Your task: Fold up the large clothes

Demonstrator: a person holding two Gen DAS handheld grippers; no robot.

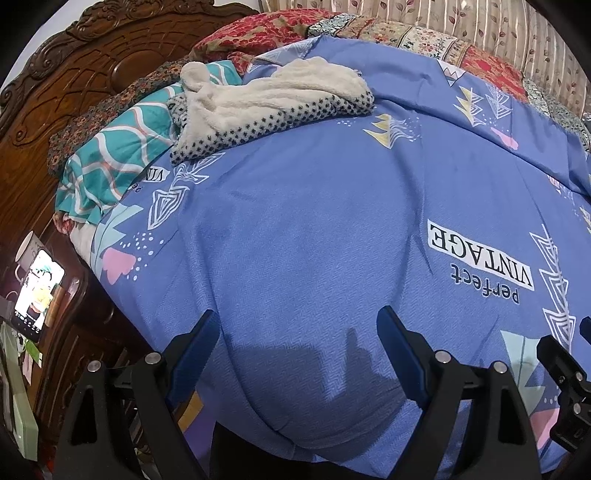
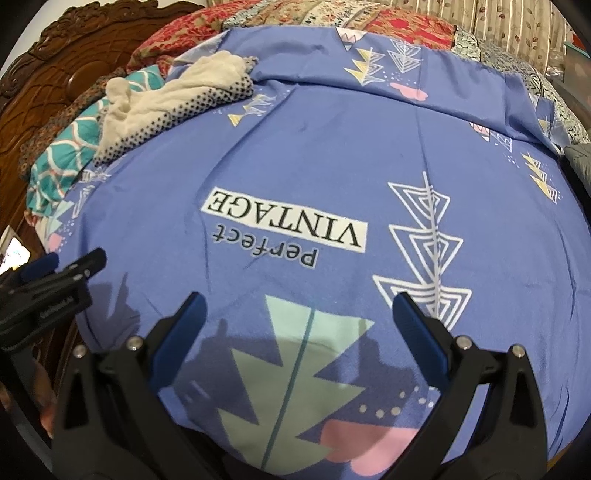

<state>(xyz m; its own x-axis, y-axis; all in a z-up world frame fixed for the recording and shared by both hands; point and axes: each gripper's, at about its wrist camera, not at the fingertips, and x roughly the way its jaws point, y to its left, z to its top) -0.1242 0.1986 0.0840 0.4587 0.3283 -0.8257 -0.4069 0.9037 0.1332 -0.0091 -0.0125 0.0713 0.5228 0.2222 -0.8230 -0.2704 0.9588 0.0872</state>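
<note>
A crumpled cream fleece garment [image 1: 273, 99] with a black-dotted outer side lies at the far left of the bed, also seen in the right wrist view [image 2: 177, 96]. It rests on a blue printed bedsheet [image 1: 314, 221] that fills both views [image 2: 332, 147]. My left gripper [image 1: 297, 315] hovers open over the near part of the sheet, nothing between its fingers, and shows at the left edge of the right wrist view [image 2: 55, 273]. My right gripper [image 2: 298, 298] is open too, above a pale green print, well short of the garment. Its side shows at the right edge [image 1: 561, 354].
A carved wooden headboard [image 1: 74, 74] stands at the left, with a teal patterned pillow [image 1: 110, 158] against it. A red floral quilt [image 1: 258, 33] runs along the far side before a leaf-print curtain [image 1: 517, 33]. A lit phone [image 1: 37, 291] is propped beside the bed.
</note>
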